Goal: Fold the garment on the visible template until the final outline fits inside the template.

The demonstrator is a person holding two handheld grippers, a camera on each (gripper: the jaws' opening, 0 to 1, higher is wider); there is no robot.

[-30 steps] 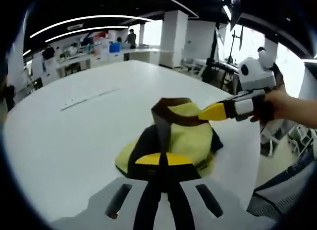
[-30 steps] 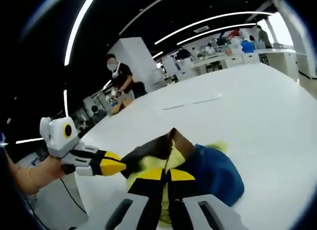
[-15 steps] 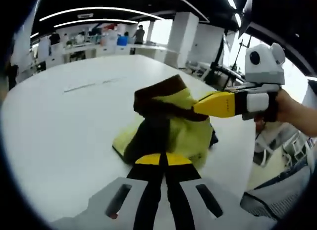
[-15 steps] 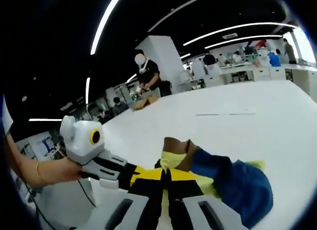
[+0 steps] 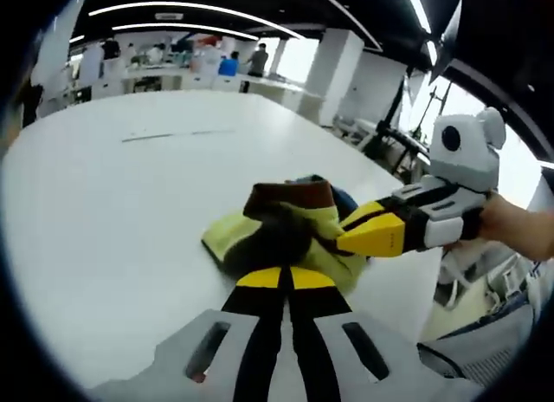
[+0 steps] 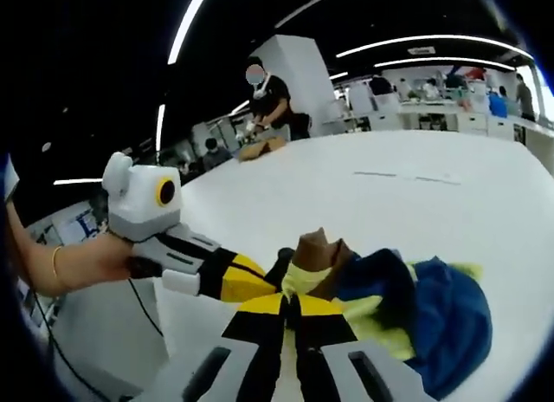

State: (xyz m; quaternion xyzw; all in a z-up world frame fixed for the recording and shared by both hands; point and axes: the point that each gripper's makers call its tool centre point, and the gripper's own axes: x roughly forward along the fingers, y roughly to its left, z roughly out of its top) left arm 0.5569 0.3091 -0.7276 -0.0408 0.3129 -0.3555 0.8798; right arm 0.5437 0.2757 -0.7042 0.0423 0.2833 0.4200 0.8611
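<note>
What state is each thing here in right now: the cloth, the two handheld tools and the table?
Garment: bunched in a heap, yellow, brown and blue, not flat.
Left tool: shut on the garment's near edge.
Right tool: shut on the garment.
Table: white, with the garment resting on it.

I've brought the raised brown hem of the garment down toward the desk — the right gripper has dropped lower, closing beside my left gripper.
</note>
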